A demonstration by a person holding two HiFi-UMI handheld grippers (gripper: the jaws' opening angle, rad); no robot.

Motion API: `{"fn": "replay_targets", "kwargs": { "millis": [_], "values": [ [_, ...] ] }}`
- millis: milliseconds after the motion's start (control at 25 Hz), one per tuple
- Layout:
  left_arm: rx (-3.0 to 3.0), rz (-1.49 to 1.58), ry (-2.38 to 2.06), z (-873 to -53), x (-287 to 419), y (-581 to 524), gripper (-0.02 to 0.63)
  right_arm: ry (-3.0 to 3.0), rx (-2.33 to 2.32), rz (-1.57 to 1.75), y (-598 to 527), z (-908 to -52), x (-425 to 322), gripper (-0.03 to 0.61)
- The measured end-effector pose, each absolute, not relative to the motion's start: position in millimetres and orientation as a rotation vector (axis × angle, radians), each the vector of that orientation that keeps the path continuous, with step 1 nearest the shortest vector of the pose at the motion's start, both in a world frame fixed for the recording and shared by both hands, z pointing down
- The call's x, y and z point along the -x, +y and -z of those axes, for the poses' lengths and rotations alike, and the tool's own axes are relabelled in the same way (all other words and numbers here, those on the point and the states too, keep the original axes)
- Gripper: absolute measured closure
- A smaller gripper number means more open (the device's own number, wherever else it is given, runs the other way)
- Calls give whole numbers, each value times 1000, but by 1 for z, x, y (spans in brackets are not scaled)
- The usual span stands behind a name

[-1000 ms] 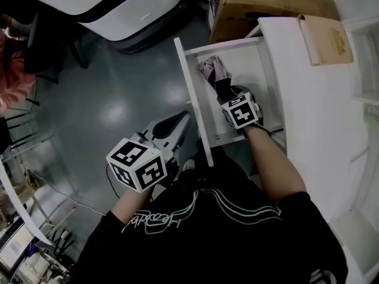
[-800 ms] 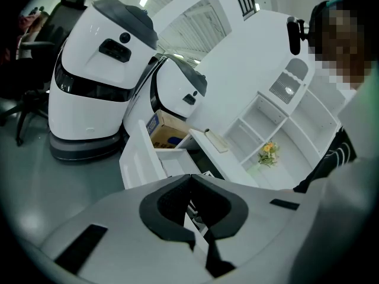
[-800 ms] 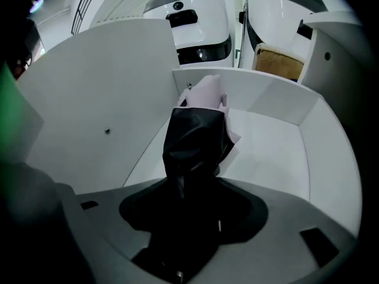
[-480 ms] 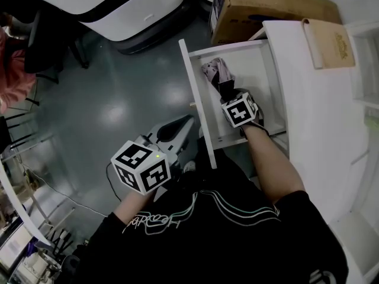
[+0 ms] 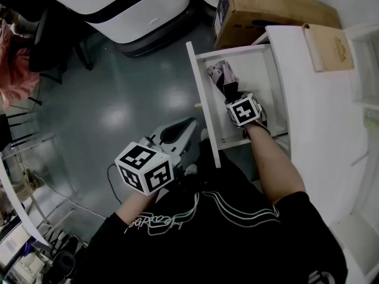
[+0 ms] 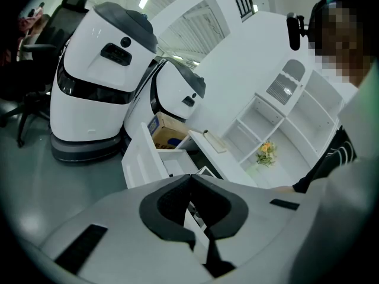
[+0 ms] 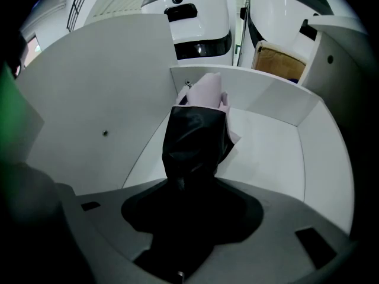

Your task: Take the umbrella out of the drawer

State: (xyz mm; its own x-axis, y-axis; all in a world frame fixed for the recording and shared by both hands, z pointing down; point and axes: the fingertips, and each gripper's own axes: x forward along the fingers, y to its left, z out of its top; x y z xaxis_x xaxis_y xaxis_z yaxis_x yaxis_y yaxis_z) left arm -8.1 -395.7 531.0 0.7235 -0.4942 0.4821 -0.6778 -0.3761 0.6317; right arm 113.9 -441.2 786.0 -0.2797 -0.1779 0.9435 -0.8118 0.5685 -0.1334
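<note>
A folded umbrella (image 5: 222,76), pink fabric with a black end, lies in the open white drawer (image 5: 202,108). My right gripper (image 5: 235,99) points steeply down into the drawer over the umbrella's black end. In the right gripper view that black end (image 7: 195,135) runs back between the jaws of the right gripper (image 7: 192,188), which are closing around it; I see no pad pressing on it. My left gripper (image 5: 186,125) hangs outside the drawer above the grey floor, at the left of the drawer front. In its own view the left gripper (image 6: 190,179) has its tips together and nothing between them.
A cardboard box (image 5: 266,7) stands behind the drawer, next to white robot bases (image 5: 118,5). The white desk top (image 5: 320,111) with a tan book (image 5: 328,43) runs along the right. A seated person's pink sleeve (image 5: 12,64) shows at the far left.
The head view has drifted slightly, so the drawer sits a little further right. The right gripper stays over the umbrella's black end; the left gripper has barely shifted.
</note>
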Motion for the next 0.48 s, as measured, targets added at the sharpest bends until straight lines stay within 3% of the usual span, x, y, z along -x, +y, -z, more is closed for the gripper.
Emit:
{"fn": "replay_targets", "kwargs": {
  "millis": [480],
  "values": [
    [-2091,-257,-862,-511,15,-356,592,-1842,-951,-767,-422,-720,-115,370]
  ]
}}
